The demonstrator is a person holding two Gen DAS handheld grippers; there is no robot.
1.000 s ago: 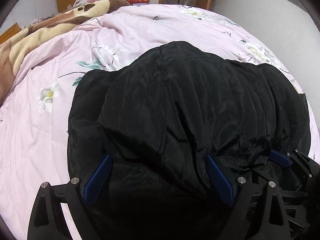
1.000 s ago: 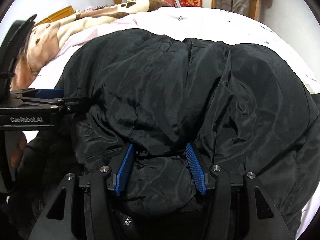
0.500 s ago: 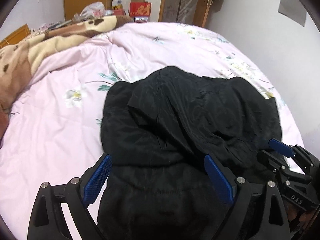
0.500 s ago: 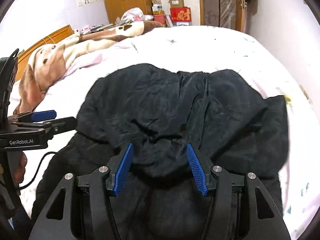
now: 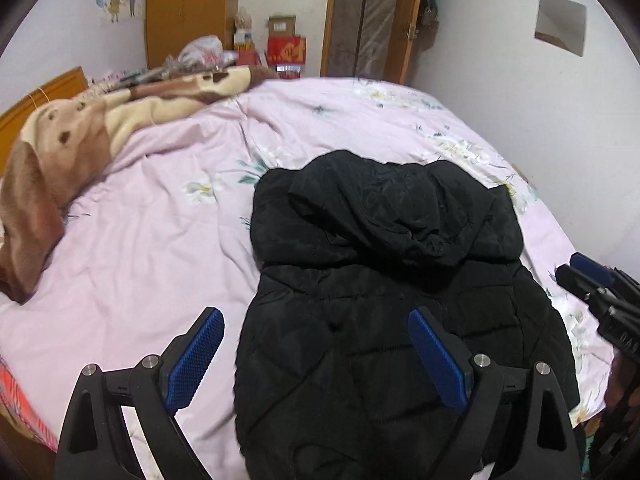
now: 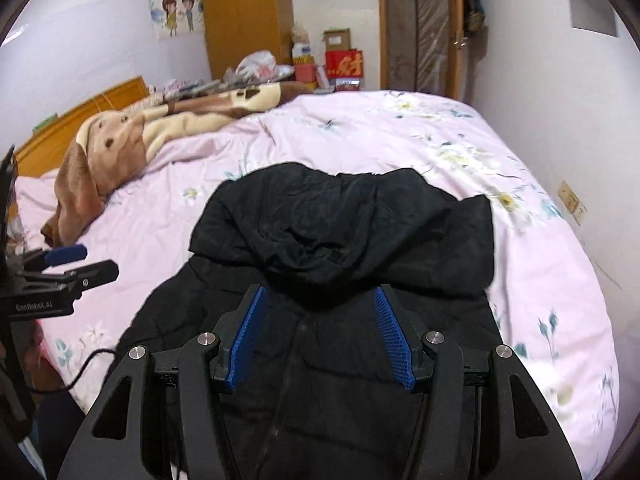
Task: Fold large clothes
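The black jacket is lying on the bed, long axis running near-to-far, hood far; left claw and right claw are hovering spread and empty over its near end.

The left gripper reads "GenRobot.AI" on its side; beside the wardrobe, a red box bears "财".
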